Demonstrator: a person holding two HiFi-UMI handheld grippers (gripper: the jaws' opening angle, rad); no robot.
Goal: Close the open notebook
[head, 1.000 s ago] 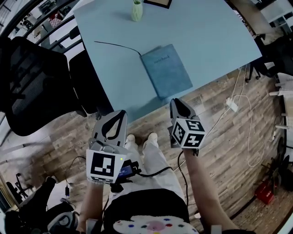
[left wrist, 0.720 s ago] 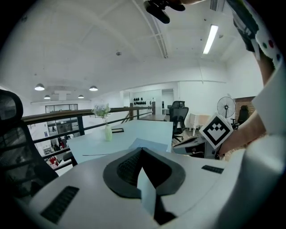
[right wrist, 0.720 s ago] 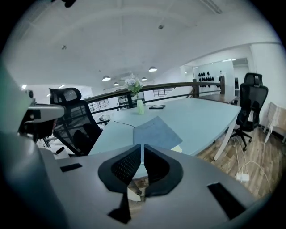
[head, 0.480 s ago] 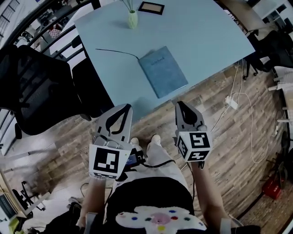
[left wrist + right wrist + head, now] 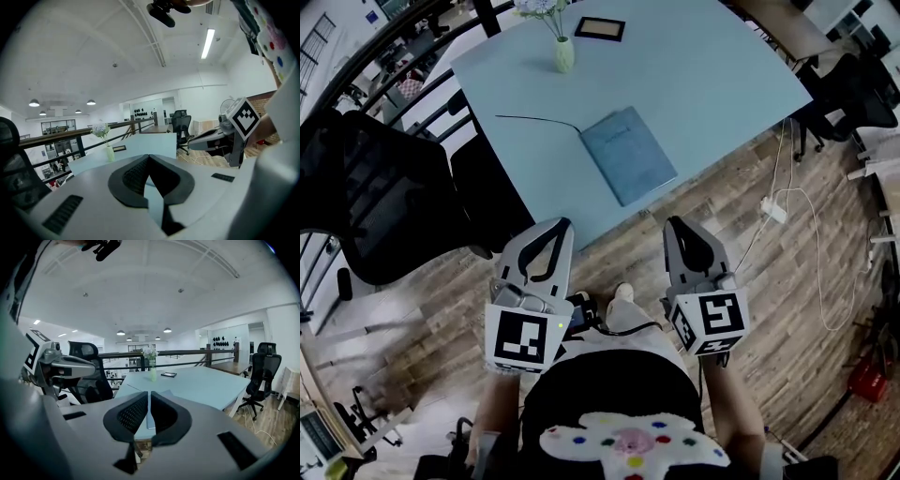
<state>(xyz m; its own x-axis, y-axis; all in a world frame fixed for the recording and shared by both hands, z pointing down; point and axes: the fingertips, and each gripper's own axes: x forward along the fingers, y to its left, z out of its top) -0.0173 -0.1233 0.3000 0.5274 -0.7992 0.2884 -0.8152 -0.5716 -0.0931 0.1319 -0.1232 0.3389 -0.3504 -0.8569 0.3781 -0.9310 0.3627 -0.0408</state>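
Blue notebook [image 5: 628, 155], closed, lying flat on the pale blue table [image 5: 712, 84] near its front edge; left gripper [image 5: 562, 225] and right gripper [image 5: 673, 223] held above the wooden floor [image 5: 769, 281], both clenched on nothing

- An open-plan office on an upper level.
- 1 large pale blue rectangular table [image 5: 712, 84] stands on a wood-plank floor [image 5: 769, 291], with a black mesh-backed office chair [image 5: 384, 197] beside it.
- A dark metal railing [image 5: 187, 352] runs behind the table.
- A long ceiling strip light [image 5: 207, 43] and round hanging lamps [image 5: 33, 103] are overhead.
- A white power strip [image 5: 773, 212] with its cable lies on the floor.
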